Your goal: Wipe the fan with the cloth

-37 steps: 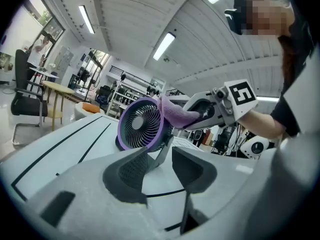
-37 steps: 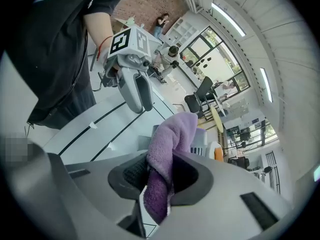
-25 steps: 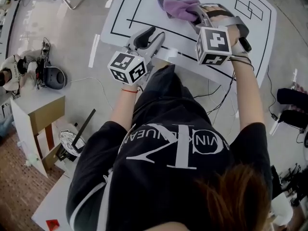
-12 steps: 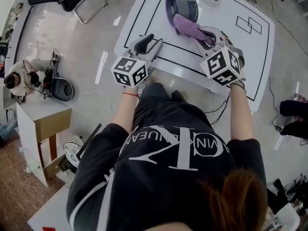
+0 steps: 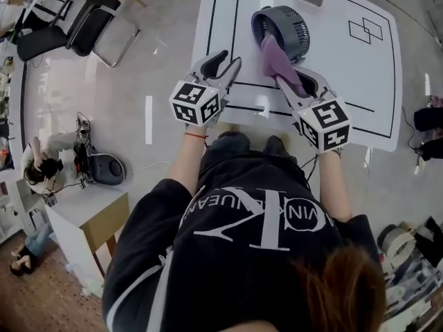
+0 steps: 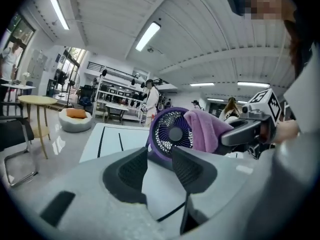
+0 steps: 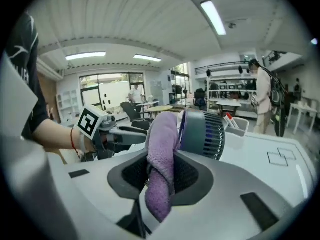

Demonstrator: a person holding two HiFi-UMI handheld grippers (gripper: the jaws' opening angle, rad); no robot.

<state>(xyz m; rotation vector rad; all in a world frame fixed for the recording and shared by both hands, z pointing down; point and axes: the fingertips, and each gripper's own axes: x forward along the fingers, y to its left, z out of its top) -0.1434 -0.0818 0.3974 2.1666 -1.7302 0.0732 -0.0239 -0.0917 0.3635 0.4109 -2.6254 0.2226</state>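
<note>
Left gripper [image 5: 230, 58] nearer fan [image 5: 284, 21], apart

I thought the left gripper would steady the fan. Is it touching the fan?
Apart. The head view shows bare table between the left gripper and the fan; the left gripper view shows the fan standing beyond its open, empty jaws.
</note>
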